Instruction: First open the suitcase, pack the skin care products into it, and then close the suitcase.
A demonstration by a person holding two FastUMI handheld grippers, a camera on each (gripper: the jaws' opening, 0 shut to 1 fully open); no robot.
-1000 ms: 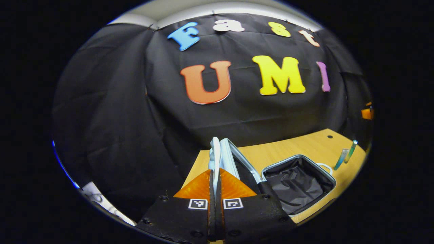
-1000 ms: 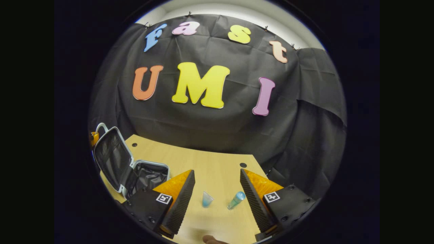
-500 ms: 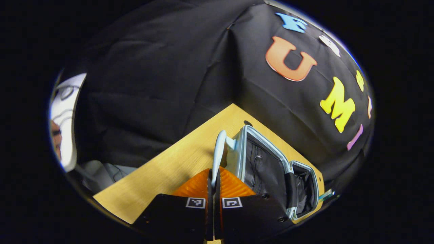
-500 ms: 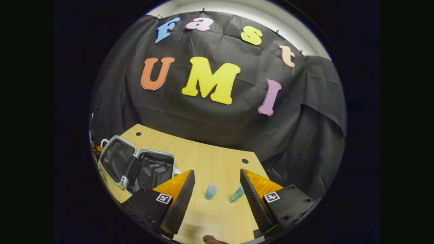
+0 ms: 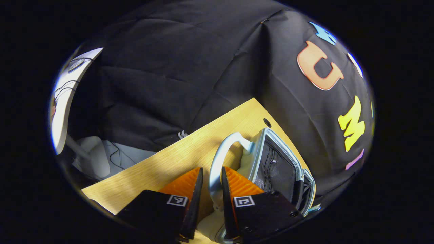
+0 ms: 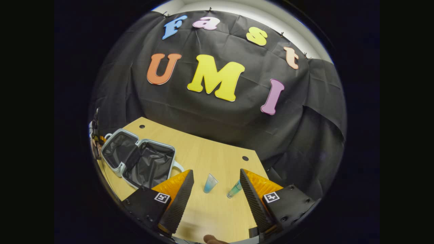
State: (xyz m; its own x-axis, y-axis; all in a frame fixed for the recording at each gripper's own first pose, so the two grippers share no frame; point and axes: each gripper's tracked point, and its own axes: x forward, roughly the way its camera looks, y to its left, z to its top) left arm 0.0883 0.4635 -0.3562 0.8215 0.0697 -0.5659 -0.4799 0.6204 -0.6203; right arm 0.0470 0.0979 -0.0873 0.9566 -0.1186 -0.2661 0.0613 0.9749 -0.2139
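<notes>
The small pale-blue suitcase [image 6: 135, 159] lies spread open on the table at the left, both black-lined halves facing up. In the left gripper view its lid [image 5: 274, 162] sits just right of my fingers. The lid's handle [image 5: 220, 156] runs between them. My left gripper [image 5: 212, 171] is open, with a gap between one finger and the handle. Two skin care products lie on the table: a short blue tube [image 6: 210, 183] and a slim teal tube [image 6: 234, 189]. My right gripper [image 6: 215, 171] hovers open just in front of them, one tube near each finger.
The wooden table [image 6: 210, 152] has cable holes at the back [image 6: 245, 158] and near the suitcase [image 6: 141, 126]. Its left edge [image 5: 135, 169] drops to a floor with white gear and cables [image 5: 101, 156]. The black cloth wall stands close behind.
The lid went from nearly upright to flat on the table, with my left gripper following its handle down. The left fingers then parted from the handle. The right gripper barely shifted.
</notes>
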